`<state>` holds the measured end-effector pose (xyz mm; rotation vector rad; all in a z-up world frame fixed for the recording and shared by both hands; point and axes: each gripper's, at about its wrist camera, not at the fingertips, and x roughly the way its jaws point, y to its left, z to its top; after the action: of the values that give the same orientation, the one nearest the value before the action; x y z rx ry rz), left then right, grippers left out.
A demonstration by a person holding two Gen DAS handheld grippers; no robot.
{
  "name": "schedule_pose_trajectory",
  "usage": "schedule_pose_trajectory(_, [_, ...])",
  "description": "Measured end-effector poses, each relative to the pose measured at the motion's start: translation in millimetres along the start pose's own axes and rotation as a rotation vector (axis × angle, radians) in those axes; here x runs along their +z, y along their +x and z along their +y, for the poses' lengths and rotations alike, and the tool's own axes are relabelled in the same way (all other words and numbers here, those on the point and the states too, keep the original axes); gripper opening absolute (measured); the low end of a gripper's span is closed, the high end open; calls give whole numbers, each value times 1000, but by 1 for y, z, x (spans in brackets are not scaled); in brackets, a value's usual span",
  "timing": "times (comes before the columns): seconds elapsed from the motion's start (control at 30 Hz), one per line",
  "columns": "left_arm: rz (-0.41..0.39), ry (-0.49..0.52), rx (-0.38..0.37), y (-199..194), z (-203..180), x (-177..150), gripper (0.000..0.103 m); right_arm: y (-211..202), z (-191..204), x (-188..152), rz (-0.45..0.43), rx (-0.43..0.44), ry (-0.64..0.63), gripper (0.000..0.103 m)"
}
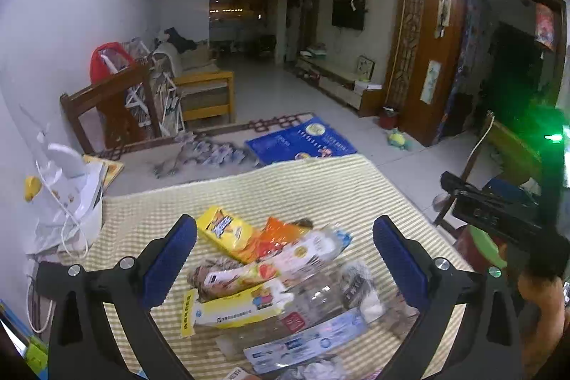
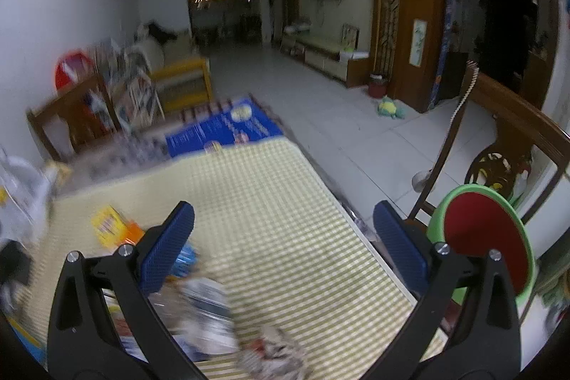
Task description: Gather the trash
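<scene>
A pile of trash lies on the yellow checked tablecloth (image 1: 320, 187): a yellow snack wrapper (image 1: 224, 232), an orange wrapper (image 1: 278, 234), a white and yellow packet (image 1: 235, 307), a clear plastic bottle (image 1: 320, 301) and a blue-white label strip (image 1: 306, 341). My left gripper (image 1: 285, 259) is open above the pile, with nothing between its blue pads. In the right wrist view my right gripper (image 2: 283, 244) is open over the bare cloth (image 2: 285, 202), to the right of the blurred trash (image 2: 199, 312). The yellow wrapper (image 2: 107, 225) shows at its left. The right gripper's body (image 1: 498, 212) appears at the left view's right edge.
A green-rimmed red round bin (image 2: 488, 237) stands beside the table's right edge, next to a wooden chair (image 2: 516, 130). White bags (image 1: 67, 202) sit at the table's left. A blue poster (image 1: 299, 139) lies beyond the far edge. A person's hand (image 1: 541, 301) holds the right gripper.
</scene>
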<state>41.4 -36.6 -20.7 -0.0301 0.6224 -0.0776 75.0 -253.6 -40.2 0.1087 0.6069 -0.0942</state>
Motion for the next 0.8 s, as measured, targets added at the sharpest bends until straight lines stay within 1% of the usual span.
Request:
schedule_pose_trajectory(0.07, [-18, 8, -1, -8, -5, 5, 95, -19, 1, 4, -18, 3, 9, 99])
schedule_pose_trajectory(0.13, [-42, 24, 2, -19, -10, 10, 95, -38, 3, 5, -57, 6, 4, 99])
schedule_pose_trajectory(0.23, [-53, 31, -16, -27, -15, 15, 95, -58, 5, 7, -108, -25, -28, 99])
schedule_pose_trajectory(0.33, [-69, 21, -28, -36, -17, 17, 95, -69, 6, 6, -130, -43, -43, 99])
schedule_pose_trajectory(0.53, [-80, 8, -73, -45, -16, 13, 95, -80, 7, 3, -138, -65, -60, 99])
schedule_pose_trajectory(0.63, [-106, 8, -75, -52, -15, 9, 95, -83, 9, 1, -137, -60, -61, 99])
schedule_pose_trajectory(0.8, [-111, 4, -75, -56, -15, 9, 95, -86, 14, -1, -139, -63, -74, 99])
